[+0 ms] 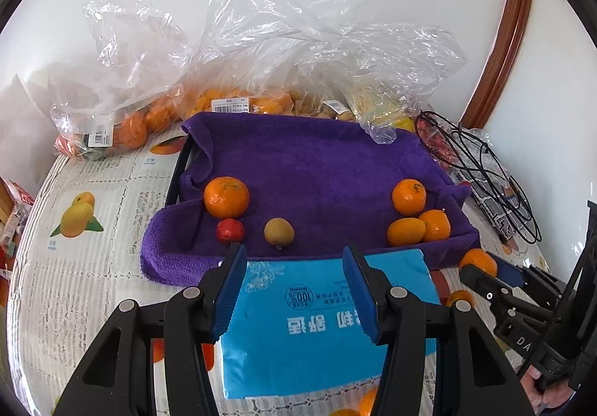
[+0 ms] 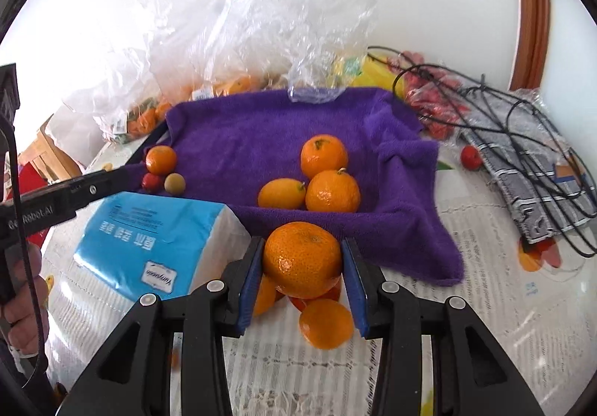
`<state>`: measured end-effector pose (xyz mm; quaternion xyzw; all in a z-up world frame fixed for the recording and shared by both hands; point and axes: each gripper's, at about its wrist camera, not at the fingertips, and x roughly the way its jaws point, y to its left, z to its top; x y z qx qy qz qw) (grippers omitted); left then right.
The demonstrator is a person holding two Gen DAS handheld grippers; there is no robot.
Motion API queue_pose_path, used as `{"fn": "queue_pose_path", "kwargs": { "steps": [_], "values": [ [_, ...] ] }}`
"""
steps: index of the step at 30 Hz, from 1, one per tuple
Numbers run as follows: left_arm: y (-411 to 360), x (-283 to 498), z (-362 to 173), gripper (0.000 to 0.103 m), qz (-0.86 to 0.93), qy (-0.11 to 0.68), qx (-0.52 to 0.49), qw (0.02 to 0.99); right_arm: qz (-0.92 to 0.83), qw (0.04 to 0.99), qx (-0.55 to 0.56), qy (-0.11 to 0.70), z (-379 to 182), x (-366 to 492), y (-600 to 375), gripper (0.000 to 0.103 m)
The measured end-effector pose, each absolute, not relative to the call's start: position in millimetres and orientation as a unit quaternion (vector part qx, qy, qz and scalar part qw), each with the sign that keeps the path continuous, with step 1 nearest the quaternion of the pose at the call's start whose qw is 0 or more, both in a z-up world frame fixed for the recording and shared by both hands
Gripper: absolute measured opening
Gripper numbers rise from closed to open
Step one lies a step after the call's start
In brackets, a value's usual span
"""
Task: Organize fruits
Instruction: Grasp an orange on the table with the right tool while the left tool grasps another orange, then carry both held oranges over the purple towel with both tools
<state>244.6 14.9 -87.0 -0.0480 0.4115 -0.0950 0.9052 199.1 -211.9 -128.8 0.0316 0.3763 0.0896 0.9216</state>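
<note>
Orange mandarin (image 2: pixel 301 259) sat pinched in my right gripper (image 2: pixel 301 268); left gripper (image 1: pixel 294 289) hung spread, empty. I meant to lower it gently beside the cluster (image 2: pixel 309 180) on the towel (image 2: pixel 238 139).

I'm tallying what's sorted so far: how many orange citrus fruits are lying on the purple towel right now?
4. One sits at the purple towel's left edge, above the small red and tan fruits. Three cluster near its front right. Any under the towel's folds would be hidden.
</note>
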Motion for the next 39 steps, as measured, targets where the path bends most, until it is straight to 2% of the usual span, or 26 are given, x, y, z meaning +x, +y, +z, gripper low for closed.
{"fn": "queue_pose_path", "kwargs": {
  "steps": [14, 26, 27, 30, 39],
  "values": [
    [-3.4, 155.8, -97.5, 0.051, -0.15, 0.416, -0.024, 0.897, 0.052, 0.926, 0.054, 0.371, -128.2, 128.6, -239.0, 0.041],
    [-41.9, 151.0, -136.0, 0.051, -0.165, 0.452, 0.003, 0.877, 0.03, 0.925, 0.044, 0.375, -142.7, 105.2, -255.9, 0.041],
    [-45.4, 152.1, -138.7, 0.049, -0.163, 0.453, 0.009, 0.876, 0.031, 0.924, 0.046, 0.378, -144.6, 104.8, -257.5, 0.041],
    [-50.6, 154.9, -145.7, 0.033, -0.158, 0.457, 0.018, 0.875, 0.032, 0.923, 0.05, 0.381, -150.1, 103.8, -260.1, 0.041],
    [-16.7, 147.6, -143.1, 0.032, -0.1, 0.451, 0.031, 0.886, 0.072, 0.92, 0.038, 0.384, -162.0, 107.8, -231.0, 0.041]
  ]
}}
